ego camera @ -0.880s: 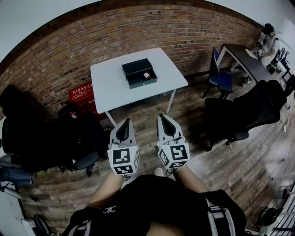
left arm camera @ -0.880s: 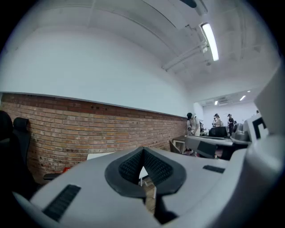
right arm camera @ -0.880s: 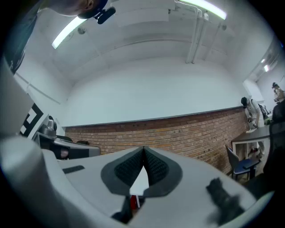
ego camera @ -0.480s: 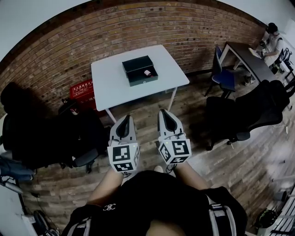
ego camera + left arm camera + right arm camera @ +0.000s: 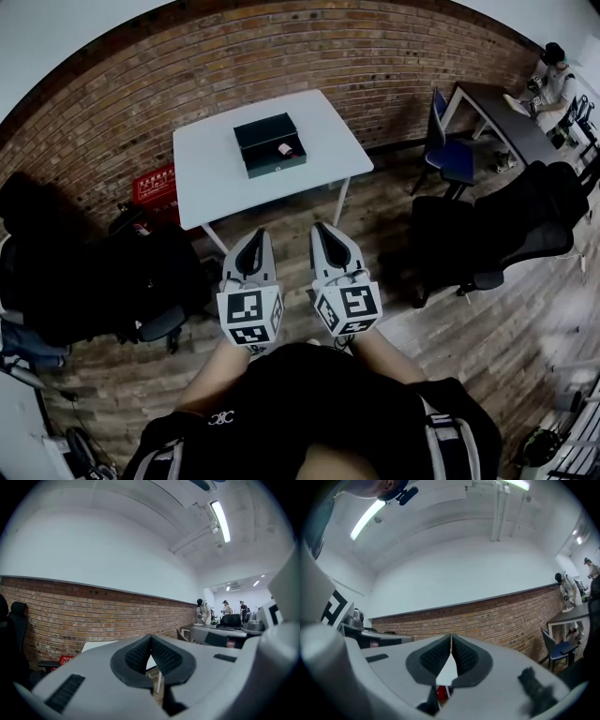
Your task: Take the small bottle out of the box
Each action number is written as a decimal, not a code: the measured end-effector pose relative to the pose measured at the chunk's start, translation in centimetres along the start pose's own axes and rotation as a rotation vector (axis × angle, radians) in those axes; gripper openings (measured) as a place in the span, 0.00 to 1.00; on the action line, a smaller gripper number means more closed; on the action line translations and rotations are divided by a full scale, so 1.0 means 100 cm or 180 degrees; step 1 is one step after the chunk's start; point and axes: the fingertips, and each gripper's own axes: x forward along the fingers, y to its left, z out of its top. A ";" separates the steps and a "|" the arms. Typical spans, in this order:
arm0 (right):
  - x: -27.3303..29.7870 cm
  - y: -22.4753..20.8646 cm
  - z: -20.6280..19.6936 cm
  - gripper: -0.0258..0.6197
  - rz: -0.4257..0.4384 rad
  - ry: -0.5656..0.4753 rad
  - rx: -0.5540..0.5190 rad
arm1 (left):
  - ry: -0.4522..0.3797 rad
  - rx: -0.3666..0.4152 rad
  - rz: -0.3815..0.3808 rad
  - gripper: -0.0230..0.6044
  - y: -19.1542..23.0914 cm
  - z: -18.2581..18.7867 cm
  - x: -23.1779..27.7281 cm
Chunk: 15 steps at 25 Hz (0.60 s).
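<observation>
A dark open box lies on the white table ahead of me by the brick wall. Inside its near half lies a small bottle with a red part. My left gripper and right gripper hang side by side well short of the table, above the wooden floor. Both are shut with nothing between the jaws. In the left gripper view the left gripper shows its pads meeting, with the table behind them. The right gripper looks the same in the right gripper view.
A red crate sits under the table's left side. Black office chairs stand at my left and more at my right. A blue chair and a dark desk with a seated person are at the far right.
The table and box have shifted slightly left in the head view. Both grippers stay shut and side by side, with the right one a little further left.
</observation>
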 end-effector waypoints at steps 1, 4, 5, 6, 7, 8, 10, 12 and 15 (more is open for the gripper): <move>-0.001 -0.004 0.000 0.09 0.0021 0.0003 -0.0002 | 0.0002 0.0001 0.0002 0.05 -0.006 0.000 0.004; -0.005 -0.017 0.000 0.09 0.0076 0.0009 -0.0007 | 0.0024 -0.0006 0.0004 0.05 -0.023 -0.004 0.011; -0.006 -0.022 0.000 0.09 0.0088 0.0014 -0.0002 | 0.0036 -0.0005 0.0003 0.05 -0.029 -0.006 0.012; -0.007 -0.026 -0.001 0.09 0.0095 0.0024 0.0012 | 0.0051 0.0002 0.0004 0.05 -0.034 -0.008 0.013; -0.008 -0.030 -0.003 0.09 0.0101 0.0036 0.0036 | 0.0069 0.0012 0.0008 0.05 -0.038 -0.009 0.015; -0.009 -0.033 -0.004 0.09 0.0108 0.0048 0.0064 | 0.0088 0.0023 0.0014 0.05 -0.040 -0.010 0.016; -0.010 -0.036 -0.008 0.09 0.0132 0.0068 0.0103 | 0.0103 0.0038 0.0040 0.05 -0.042 -0.012 0.017; -0.006 -0.036 -0.013 0.09 0.0170 0.0085 0.0106 | 0.0092 0.0052 0.0077 0.05 -0.040 -0.012 0.019; 0.002 -0.036 -0.020 0.09 0.0218 0.0105 0.0104 | 0.0084 0.0047 0.0127 0.05 -0.034 -0.017 0.024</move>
